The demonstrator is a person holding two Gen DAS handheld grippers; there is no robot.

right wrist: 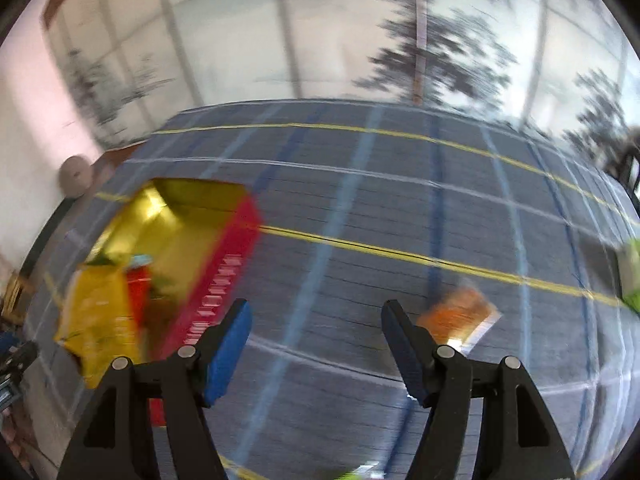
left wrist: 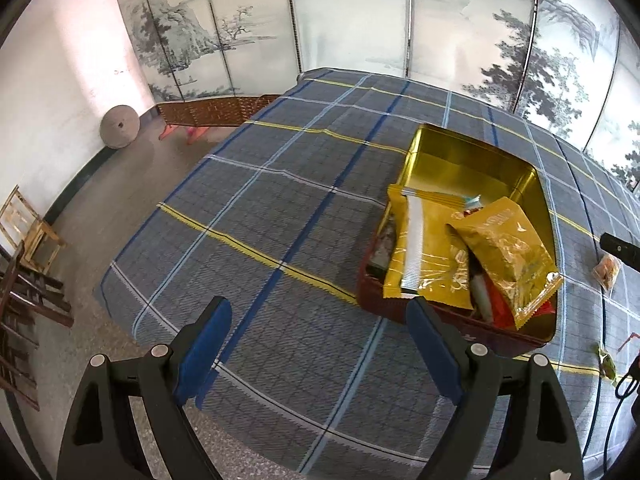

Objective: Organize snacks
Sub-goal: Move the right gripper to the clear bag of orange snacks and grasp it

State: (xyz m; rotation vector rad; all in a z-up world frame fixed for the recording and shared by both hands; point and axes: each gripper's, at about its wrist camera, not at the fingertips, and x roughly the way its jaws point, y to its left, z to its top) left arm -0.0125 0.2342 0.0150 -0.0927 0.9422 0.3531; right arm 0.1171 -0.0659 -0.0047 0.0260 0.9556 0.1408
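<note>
A red tin with a gold inside [left wrist: 532, 196] sits on the plaid cloth [left wrist: 280, 200] and holds several snack packets, among them two large yellow bags [left wrist: 508, 252]. My left gripper [left wrist: 320, 312] hovers open and empty just left of the tin's near corner. In the blurred right wrist view the same tin [right wrist: 224, 280] lies to the left, and an orange snack packet [right wrist: 460, 316] lies on the cloth just right of my right gripper [right wrist: 316, 316], which is open with nothing between its fingers. A small orange packet [left wrist: 606, 272] and a green one [left wrist: 606, 364] lie right of the tin.
A painted folding screen [left wrist: 360, 20] stands behind the table. Wooden chairs [left wrist: 28, 240] and a round stone disc [left wrist: 120, 126] are on the floor at the left. A lime-green packet [right wrist: 632, 272] lies at the right edge of the cloth [right wrist: 400, 220].
</note>
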